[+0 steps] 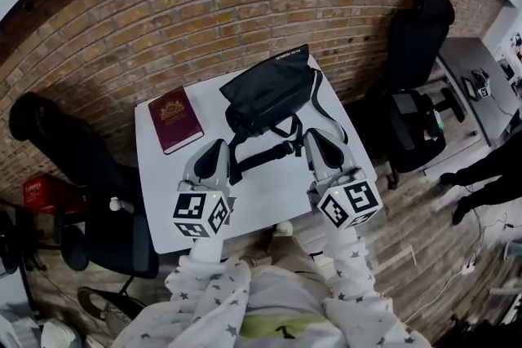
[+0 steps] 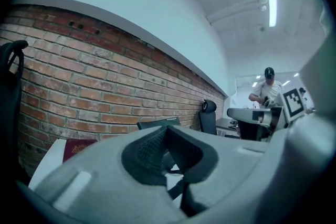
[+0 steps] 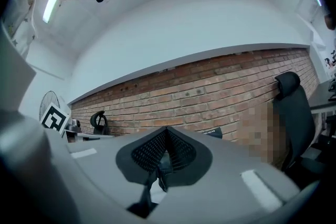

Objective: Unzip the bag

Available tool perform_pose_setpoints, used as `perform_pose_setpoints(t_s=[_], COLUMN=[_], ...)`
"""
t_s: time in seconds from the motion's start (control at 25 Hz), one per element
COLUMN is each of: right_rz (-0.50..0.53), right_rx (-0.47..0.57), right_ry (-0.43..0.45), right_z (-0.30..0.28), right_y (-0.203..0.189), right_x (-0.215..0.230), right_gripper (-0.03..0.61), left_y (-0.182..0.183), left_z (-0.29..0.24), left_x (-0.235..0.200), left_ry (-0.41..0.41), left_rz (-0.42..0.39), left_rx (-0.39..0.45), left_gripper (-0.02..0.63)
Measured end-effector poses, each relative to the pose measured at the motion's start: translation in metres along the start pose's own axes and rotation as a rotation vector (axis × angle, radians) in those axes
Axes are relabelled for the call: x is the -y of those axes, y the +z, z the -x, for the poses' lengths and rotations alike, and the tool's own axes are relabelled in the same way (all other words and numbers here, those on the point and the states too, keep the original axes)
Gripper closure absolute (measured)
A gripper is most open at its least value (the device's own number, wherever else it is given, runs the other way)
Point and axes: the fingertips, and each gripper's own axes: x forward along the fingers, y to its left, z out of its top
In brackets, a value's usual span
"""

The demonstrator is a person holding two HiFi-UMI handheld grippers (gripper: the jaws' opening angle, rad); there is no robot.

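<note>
The black bag point(image 1: 265, 94) lay on the upper middle of the white table point(image 1: 269, 204), close to the far edge, and its zipper looked closed as far as the head view showed. Its black strap point(image 1: 263, 157) ran down from the bag toward the lower part of the frame and ended between the two grippers. In the left gripper view only the top edge of the bag point(image 2: 157, 123) rose above the jaws.

The left gripper point(image 1: 215, 151) was just below the lower left corner of the bag, beside the strap, and in its own view the jaws of the left gripper point(image 2: 167, 131) were pressed together with nothing pinched between them. The right gripper point(image 1: 315, 139) was at the lower right of the bag, and its jaws point(image 3: 167, 134) were also pressed together and empty (only the strap showed through the gap below the tips). Whether either gripper touched the bag, I could not tell.

A dark red book point(image 1: 174, 120) lay on the left part of the table, apart from the bag. A black office chair point(image 1: 73, 159) stood left of the table and another office chair point(image 1: 416, 45) right of it, in front of a brick wall point(image 1: 163, 4).
</note>
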Motion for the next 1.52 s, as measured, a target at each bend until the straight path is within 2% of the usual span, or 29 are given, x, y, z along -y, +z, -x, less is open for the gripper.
perform_pose_setpoints(t_s=[0.36,0.6,0.64,0.68,0.72,0.84,0.92,1.08,1.44,1.52], right_rz=[-0.037,-0.076,-0.081,-0.085,-0.089,-0.135,-0.183,-0.213,-0.302,-0.332], right_rx=[-0.106,-0.213,-0.237,-0.260,-0.281,-0.338,-0.371,-0.424,-0.485,-0.498], right_ry=[0.194,0.274,0.281,0.282,0.278,0.261,0.265,0.263,0.274,0.285], right_z=[-0.050,-0.077,-0.081,-0.084,-0.087,-0.098,-0.104,-0.112,-0.130,-0.133], right_y=[-0.035,-0.077,-0.086,-0.094,-0.102,-0.125,-0.140,-0.170,-0.212,-0.218], right_x=[0.021,0.019,0.018,0.017,0.018,0.019,0.016,0.012,0.004,0.001], right_gripper=[0.578,0.574,0.572,0.572,0.568,0.492,0.426,0.407,0.385,0.392], left_y=[-0.018,-0.027,-0.028,-0.030,-0.032,-0.038,-0.042,-0.045,-0.045,-0.045], left_z=[-0.037,-0.070,-0.075,-0.079,-0.084,-0.098,-0.106,-0.125,-0.156,-0.160], left_x=[-0.016,-0.030,-0.033,-0.037,-0.041,-0.055,-0.064,-0.075,-0.084,-0.083], left_ry=[0.122,0.099,0.094,0.087,0.081,0.075,0.068,0.039,-0.010,-0.023], left_rz=[0.042,0.060,0.064,0.075,0.090,0.121,0.135,0.174,0.184,0.175], left_rx=[-0.038,-0.085,-0.096,-0.107,-0.116,-0.136,-0.153,-0.149,-0.112,-0.107], left_gripper=[0.618,0.617,0.613,0.556,0.528,0.488,0.438,0.387,0.374,0.403])
